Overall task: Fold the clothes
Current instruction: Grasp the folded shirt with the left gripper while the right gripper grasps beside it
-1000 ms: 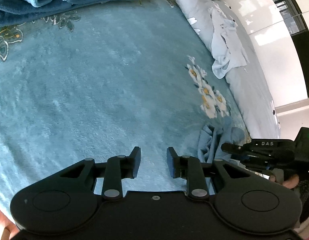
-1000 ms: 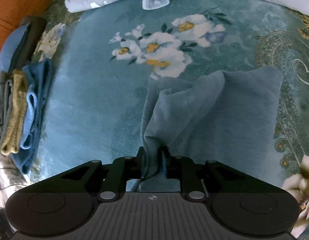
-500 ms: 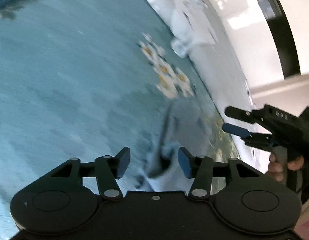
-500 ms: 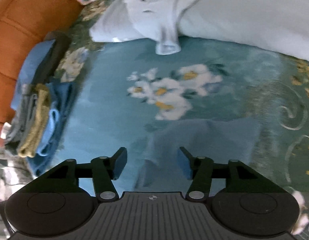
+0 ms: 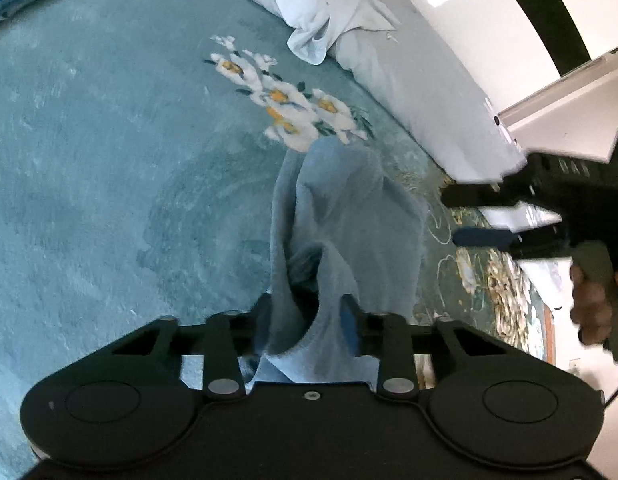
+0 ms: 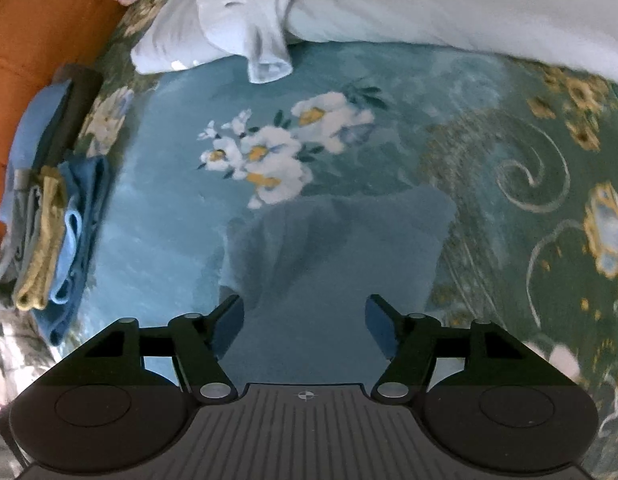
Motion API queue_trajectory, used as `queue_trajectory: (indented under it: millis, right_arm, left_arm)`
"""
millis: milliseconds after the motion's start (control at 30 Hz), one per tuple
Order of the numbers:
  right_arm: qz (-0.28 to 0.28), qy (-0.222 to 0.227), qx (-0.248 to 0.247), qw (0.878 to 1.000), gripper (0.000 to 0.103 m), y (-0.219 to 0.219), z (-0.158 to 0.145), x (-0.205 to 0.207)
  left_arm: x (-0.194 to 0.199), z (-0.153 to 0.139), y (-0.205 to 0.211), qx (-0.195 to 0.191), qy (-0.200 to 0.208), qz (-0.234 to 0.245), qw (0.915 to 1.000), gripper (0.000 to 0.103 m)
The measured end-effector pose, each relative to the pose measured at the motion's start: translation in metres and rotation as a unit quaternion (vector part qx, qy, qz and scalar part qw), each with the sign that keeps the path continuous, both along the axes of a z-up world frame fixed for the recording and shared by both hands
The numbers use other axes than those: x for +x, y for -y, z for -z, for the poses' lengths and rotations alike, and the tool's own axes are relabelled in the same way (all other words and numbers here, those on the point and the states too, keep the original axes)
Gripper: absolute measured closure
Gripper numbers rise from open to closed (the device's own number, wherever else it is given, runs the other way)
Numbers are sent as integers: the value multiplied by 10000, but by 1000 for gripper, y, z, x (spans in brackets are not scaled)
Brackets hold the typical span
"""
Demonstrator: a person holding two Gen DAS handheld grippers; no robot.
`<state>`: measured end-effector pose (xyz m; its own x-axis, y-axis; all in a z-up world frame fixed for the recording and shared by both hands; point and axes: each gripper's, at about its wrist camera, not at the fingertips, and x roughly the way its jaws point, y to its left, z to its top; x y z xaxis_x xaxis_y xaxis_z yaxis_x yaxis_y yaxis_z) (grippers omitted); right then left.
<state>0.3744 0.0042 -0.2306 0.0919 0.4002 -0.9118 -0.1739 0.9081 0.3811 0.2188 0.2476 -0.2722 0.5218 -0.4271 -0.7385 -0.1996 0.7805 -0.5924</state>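
Left tongs (image 5: 307, 320) bracket a bunched fold of the blue cloth (image 5: 349, 216) between fingers not yet fully closed; whether they truly pinch it I cannot tell from my remote seat. Right tongs (image 6: 305, 326) hang released, fingers spread wide above the same cloth (image 6: 337, 256), gripping nothing.

On the teal blanket (image 5: 109, 152), just below its printed white flowers (image 6: 277, 148), the cloth lies partly flat and partly pulled up into a ridge toward the left tongs. It is soft, nappy and pale blue, with one straight edge showing at the far right in the right view and loose wrinkles near the middle.

My judgement: the hold is passing to the left side. To do it well I would close on a single edge or corner, not the whole bunch, then have the right tongs take a matching corner so the cloth hangs square before it is laid down.

A stack of folded clothes (image 6: 57, 232) sits at the blanket's left edge; pale bedding (image 6: 389, 4) with a loose garment (image 6: 249, 28) lies beyond.
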Motion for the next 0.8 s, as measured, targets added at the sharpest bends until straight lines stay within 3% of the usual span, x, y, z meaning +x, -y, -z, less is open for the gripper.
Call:
queue_trajectory:
  millis: [167, 400, 600, 700, 800]
  right_arm:
    - [-642, -72, -510, 9966, 35, -57, 5, 16]
    - [-641, -312, -1418, 9873, 35, -112, 30, 17]
    - [-636, -517, -2186, 9724, 36, -160, 51, 18]
    - [-682, -518, -2541, 9634, 44, -179, 58, 17]
    - [-762, -544, -2780, 9560, 66, -182, 64, 16]
  left_arm:
    - [0, 0, 2, -43, 43, 47, 10000, 78]
    - [-6, 4, -9, -301, 137, 50, 9994, 78]
    - [-10, 6, -14, -459, 294, 302, 9981, 85]
    - [-11, 6, -17, -554, 386, 400, 9969, 89]
    - [-12, 8, -21, -728, 420, 370, 9958, 92]
